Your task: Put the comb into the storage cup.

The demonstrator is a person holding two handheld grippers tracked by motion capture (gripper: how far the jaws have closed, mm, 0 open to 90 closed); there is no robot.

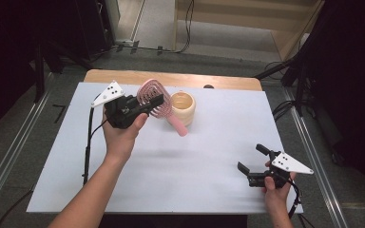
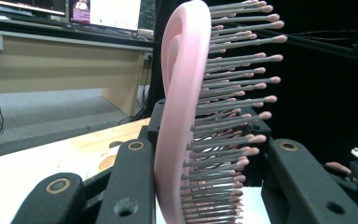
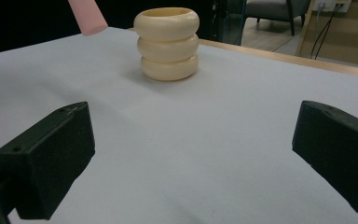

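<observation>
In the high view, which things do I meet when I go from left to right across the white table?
Left gripper shut on the pink hairbrush → cream ringed cup → right gripper, jaws open, near the table's right corner.

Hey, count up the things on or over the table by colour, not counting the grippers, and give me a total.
Pink: 1, the hairbrush, held in the left gripper
Cream: 1, the ringed cup
Total: 2
</observation>
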